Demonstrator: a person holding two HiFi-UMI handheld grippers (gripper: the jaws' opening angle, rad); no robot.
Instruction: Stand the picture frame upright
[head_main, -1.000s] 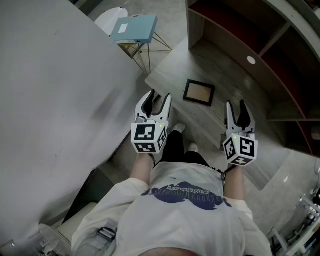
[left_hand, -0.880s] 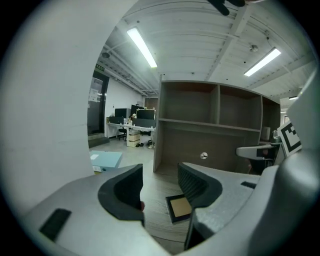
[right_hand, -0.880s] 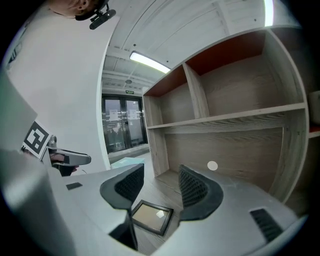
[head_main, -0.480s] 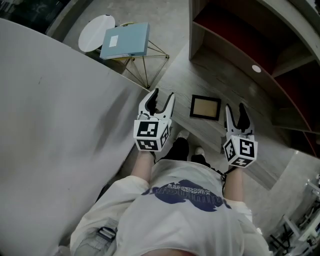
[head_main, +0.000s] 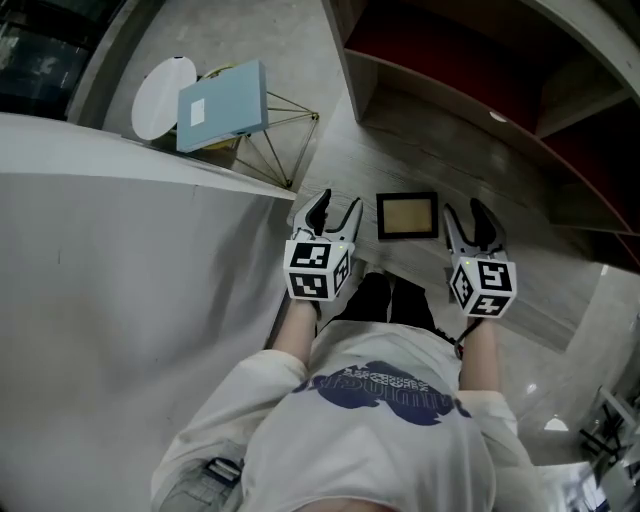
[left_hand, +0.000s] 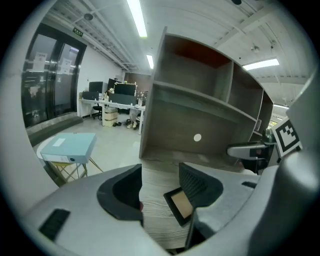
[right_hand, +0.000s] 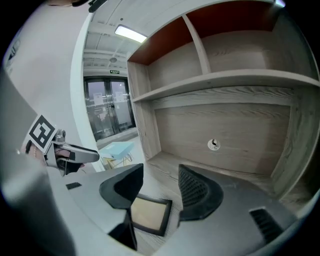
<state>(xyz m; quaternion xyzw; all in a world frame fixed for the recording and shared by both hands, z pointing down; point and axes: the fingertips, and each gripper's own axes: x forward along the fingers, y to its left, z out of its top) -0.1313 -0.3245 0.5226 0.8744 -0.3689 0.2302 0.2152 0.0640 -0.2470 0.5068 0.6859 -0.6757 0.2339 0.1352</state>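
Two handheld grippers hovered low over the wood-grain bottom board (head_main: 430, 160) of an open shelf unit (head_main: 352, 75), one on either side of the picture frame (head_main: 407, 215). The picture frame, dark-edged with a tan centre, lay flat and face up on that board, touching neither gripper. The left gripper (head_main: 338, 203) sat just left of it. Its jaws had just been opening and stood spread wide, with nothing pinched. Only bare board and part of the picture frame showed in the gap beyond them. The right gripper (head_main: 466, 210) sat just right of the picture frame, its jaws likewise just opened and spread. The picture frame was visible below them, partly behind the left jaw and unheld. Off to the left, a light-blue box file (head_main: 222, 105) rested on a gold wire-legged side table (head_main: 285, 135).
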